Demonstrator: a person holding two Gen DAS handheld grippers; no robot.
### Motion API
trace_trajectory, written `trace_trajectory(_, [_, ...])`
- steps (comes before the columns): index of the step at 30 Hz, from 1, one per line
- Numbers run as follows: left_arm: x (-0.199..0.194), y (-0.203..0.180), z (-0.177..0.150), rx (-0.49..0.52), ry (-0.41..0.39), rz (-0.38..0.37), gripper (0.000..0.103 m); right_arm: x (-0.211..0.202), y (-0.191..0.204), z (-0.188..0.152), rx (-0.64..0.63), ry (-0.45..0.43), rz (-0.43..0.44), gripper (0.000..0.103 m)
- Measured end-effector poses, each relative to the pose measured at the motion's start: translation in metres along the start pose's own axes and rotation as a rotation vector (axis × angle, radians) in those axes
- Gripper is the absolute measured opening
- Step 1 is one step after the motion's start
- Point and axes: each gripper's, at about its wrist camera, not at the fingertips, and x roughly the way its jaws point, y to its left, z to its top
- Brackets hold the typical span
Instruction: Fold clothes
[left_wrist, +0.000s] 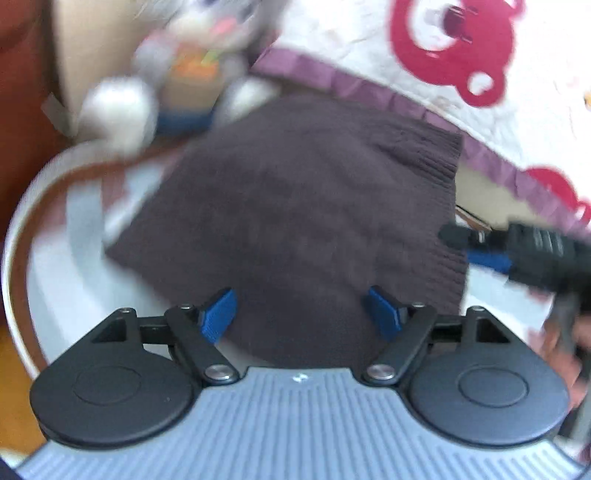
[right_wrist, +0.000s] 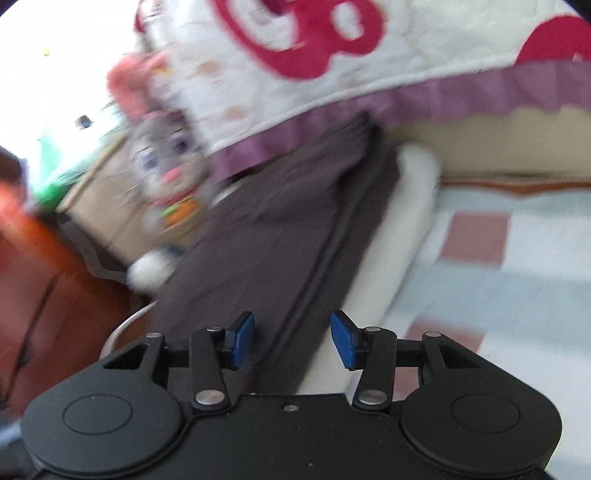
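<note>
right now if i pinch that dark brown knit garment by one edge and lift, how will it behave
The dark brown knit garment would probably go floppy and sag, since it lies soft and flat over the surface. Its folded layers, seen edge-on by the right wrist camera, may slide open. The ribbed hem looks thick, likely giving the open left gripper a decent hold.

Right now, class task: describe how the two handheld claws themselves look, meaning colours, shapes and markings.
Left claw: black linkage arms with silver rivets, two round black discs, blue fingers, and a ribbed grey-blue body bearing a small white mark. Right claw: the same black linkages and discs, blue fingers, but a plain black body.
</note>
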Motion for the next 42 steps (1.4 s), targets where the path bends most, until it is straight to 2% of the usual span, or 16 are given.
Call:
trace_trajectory(1, [-0.004, 0.004, -0.006, -0.023, 0.014, -0.007, 0.078, -0.005, 0.004, -0.012, 0.000, 0.014, 0.034, 0.052])
trace_trajectory(4, [-0.019, -0.001, -0.017, 0.011, 0.012, 0.012, 0.078, -0.016, 0.020, -0.048, -0.024, 0.071, 0.112, 0.046])
trace_trajectory(5, [-0.025, -0.004, -0.020, 0.011, 0.007, 0.019, 0.078, -0.020, 0.026, -0.059, -0.043, 0.087, 0.126, 0.039])
trace_trajectory(10, [-0.057, -0.020, -0.031, 0.013, -0.006, 0.033, 0.078, -0.053, 0.044, -0.092, -0.143, 0.109, 0.148, 0.032])
trace_trajectory(14, [-0.081, -0.044, -0.040, 0.062, -0.027, 0.049, 0.080, -0.094, 0.042, -0.097, -0.145, 0.052, 0.064, 0.038])
trace_trajectory(17, [-0.096, -0.062, -0.049, 0.075, -0.045, 0.062, 0.088, -0.124, 0.036, -0.094, -0.145, 0.016, -0.009, 0.040])
trace_trajectory(21, [-0.111, -0.080, -0.063, 0.054, -0.047, 0.083, 0.089, -0.158, 0.038, -0.088, -0.201, -0.024, -0.106, 0.043])
trace_trajectory(26, [-0.128, -0.102, -0.080, 0.077, -0.050, 0.114, 0.091, -0.189, 0.051, -0.087, -0.282, -0.032, -0.210, 0.048])
trace_trajectory(28, [-0.137, -0.107, -0.088, 0.092, -0.049, 0.124, 0.099, -0.199, 0.056, -0.089, -0.291, -0.034, -0.260, 0.050])
trace_trajectory(31, [-0.151, -0.116, -0.100, 0.114, -0.048, 0.140, 0.099, -0.217, 0.061, -0.092, -0.294, -0.037, -0.301, 0.050])
trace_trajectory(33, [-0.160, -0.120, -0.108, 0.123, -0.048, 0.147, 0.100, -0.231, 0.068, -0.094, -0.321, -0.045, -0.324, 0.055])
trace_trajectory(38, [-0.182, -0.129, -0.119, 0.110, -0.048, 0.123, 0.100, -0.265, 0.087, -0.102, -0.416, -0.064, -0.420, 0.061])
trace_trajectory(42, [-0.194, -0.143, -0.130, 0.144, -0.040, 0.107, 0.100, -0.279, 0.091, -0.106, -0.418, -0.064, -0.453, 0.063])
